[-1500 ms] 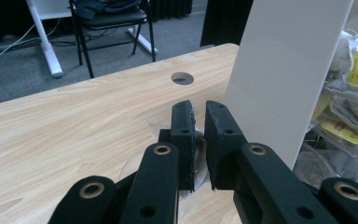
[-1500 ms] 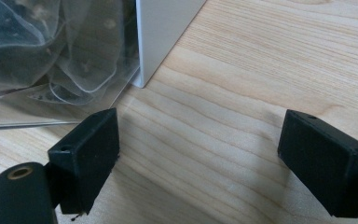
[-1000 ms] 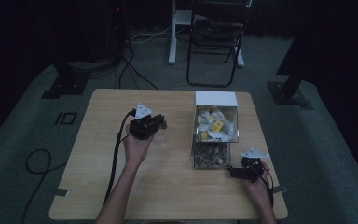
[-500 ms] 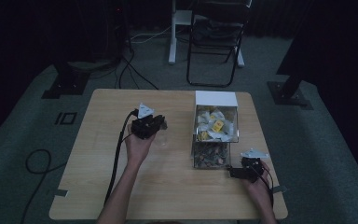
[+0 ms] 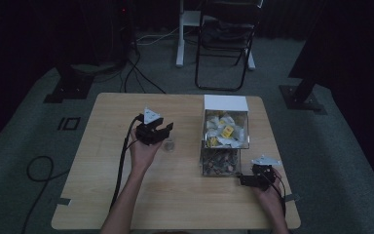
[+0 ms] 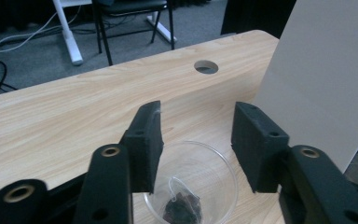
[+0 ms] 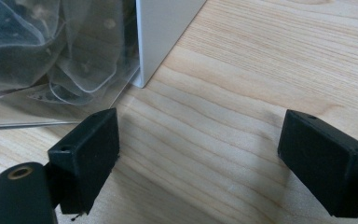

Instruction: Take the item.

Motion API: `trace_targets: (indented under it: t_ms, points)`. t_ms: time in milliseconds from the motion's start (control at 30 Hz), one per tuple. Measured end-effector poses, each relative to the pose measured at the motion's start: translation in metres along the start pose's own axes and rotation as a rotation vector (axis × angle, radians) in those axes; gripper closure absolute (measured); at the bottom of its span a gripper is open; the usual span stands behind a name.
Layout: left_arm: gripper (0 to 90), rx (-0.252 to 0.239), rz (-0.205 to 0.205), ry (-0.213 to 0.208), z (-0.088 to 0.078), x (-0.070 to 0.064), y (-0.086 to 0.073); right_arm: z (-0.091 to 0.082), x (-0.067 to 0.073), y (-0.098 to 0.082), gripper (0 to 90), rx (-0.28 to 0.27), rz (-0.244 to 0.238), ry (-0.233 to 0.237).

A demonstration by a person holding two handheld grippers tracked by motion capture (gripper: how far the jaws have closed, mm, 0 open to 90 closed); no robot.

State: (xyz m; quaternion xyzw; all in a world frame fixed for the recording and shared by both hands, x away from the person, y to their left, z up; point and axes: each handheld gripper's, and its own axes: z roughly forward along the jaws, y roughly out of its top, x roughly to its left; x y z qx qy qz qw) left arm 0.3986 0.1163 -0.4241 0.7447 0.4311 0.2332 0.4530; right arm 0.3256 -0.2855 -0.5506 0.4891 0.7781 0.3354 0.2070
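Surface: light wooden table (image 5: 175,195) fills the lower centre of the high view; bare board runs wide along its near edge between the two forearms.
Right gripper (image 5: 254,179): lower right of the high view, low on the table near the near-right corner, jaws standing wide apart with nothing between them; in the right gripper view bare wood lies between the pads.
Clear box (image 5: 220,161): just left of and beyond the right gripper, lower centre-right of the high view; its white corner edge (image 7: 161,42) sits upper centre in the right gripper view, apart from the jaws.
Left gripper (image 5: 159,135): centre-left of the high view, over the middle of the table; its jaws have just been opening and now stand apart, gripping nothing.
Glass cup (image 6: 191,182): bottom centre of the left gripper view, directly below the parted jaws, not pressed by them.
Tea bag (image 6: 182,207): dark, lying inside the cup.
White box wall (image 6: 326,79): right side of the left gripper view, close beside the right-hand jaw.
Cable hole (image 6: 206,67): upper centre, near the far table edge.
Floor: grey carpet around the table; chair (image 5: 224,44) at top centre.
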Motion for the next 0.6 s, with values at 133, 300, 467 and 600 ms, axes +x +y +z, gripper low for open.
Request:
trace_targets:
  t_ms: [133,300,467,600]
  points:
    - [50.1,0.003,0.011,0.013,-0.003,0.000,-0.001,0.000,0.000,0.000,12.4,0.000,0.000,0.000]
    - [49.2,-0.007,-0.004,0.019,-0.006,0.004,-0.004,0.000,0.000,0.000,12.4,0.000,0.000,0.000]
    - [49.2,0.007,-0.022,0.037,-0.006,0.011,-0.012,0.000,0.000,0.000,12.4,0.000,0.000,0.000]
    - [49.1,0.016,-0.032,0.061,-0.008,0.020,-0.016,0.000,0.000,0.000,12.4,0.000,0.000,0.000]
